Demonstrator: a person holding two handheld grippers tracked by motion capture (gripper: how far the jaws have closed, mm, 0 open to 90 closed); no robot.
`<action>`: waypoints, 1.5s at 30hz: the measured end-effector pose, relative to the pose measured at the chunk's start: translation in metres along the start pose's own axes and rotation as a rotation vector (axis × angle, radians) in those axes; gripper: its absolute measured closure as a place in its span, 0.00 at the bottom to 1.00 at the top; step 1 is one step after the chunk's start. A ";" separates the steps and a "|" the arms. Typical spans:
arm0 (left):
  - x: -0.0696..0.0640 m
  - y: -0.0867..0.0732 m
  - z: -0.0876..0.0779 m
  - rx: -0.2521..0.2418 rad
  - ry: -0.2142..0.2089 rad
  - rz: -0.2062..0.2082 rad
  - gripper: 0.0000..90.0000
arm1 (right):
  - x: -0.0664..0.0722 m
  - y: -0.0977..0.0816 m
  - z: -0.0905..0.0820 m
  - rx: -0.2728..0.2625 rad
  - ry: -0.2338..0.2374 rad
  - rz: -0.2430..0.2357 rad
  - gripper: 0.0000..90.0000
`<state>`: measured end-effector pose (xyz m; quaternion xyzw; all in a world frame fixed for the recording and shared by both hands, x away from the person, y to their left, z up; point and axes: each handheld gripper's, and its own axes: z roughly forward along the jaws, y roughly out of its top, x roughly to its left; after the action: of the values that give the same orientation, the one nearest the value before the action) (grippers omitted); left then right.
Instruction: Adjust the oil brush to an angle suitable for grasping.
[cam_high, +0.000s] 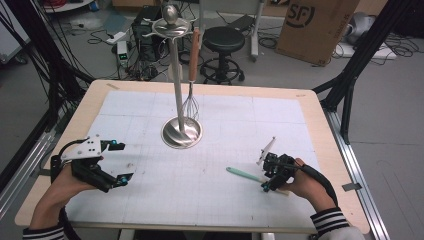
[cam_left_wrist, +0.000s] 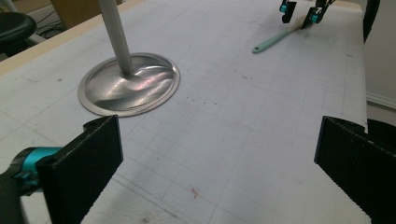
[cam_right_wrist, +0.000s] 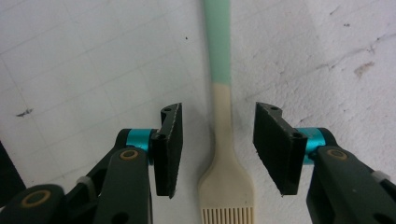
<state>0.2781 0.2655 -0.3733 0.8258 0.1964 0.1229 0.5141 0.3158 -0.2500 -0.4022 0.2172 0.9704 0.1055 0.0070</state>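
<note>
Straddling the cream neck of a mint-handled silicone basting brush (cam_right_wrist: 223, 140) lying flat at lower right of the tabletop (cam_high: 210, 200), the right gripper (cam_right_wrist: 218, 149) stands half-closed, pads clear of it. Left gripper (cam_left_wrist: 215, 168) hangs released at lower left. Risk: the slim neck may pivot or slip if pinched off-centre.

A steel utensil stand (cam_high: 182, 131) rises at the frame's centre from a round base on the gridded white surface (cam_high: 225, 115). A wooden-handled whisk (cam_high: 191, 95) hangs from it. Behind, upper middle, stands a black stool (cam_high: 223, 40); upper right, a cardboard box (cam_high: 315, 25).
</note>
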 end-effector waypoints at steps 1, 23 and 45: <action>0.000 0.000 0.000 0.003 0.001 0.002 0.02 | 0.000 0.001 0.000 0.008 -0.004 -0.001 0.59; -0.001 0.000 0.004 0.012 -0.010 0.004 0.02 | 0.000 0.016 0.007 0.131 -0.013 -0.045 0.85; -0.001 -0.001 0.008 0.026 -0.012 0.002 0.02 | 0.000 0.022 -0.018 -0.049 0.018 -0.071 0.92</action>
<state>0.2799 0.2592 -0.3780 0.8333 0.1940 0.1162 0.5045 0.3235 -0.2343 -0.3802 0.1816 0.9746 0.1309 0.0076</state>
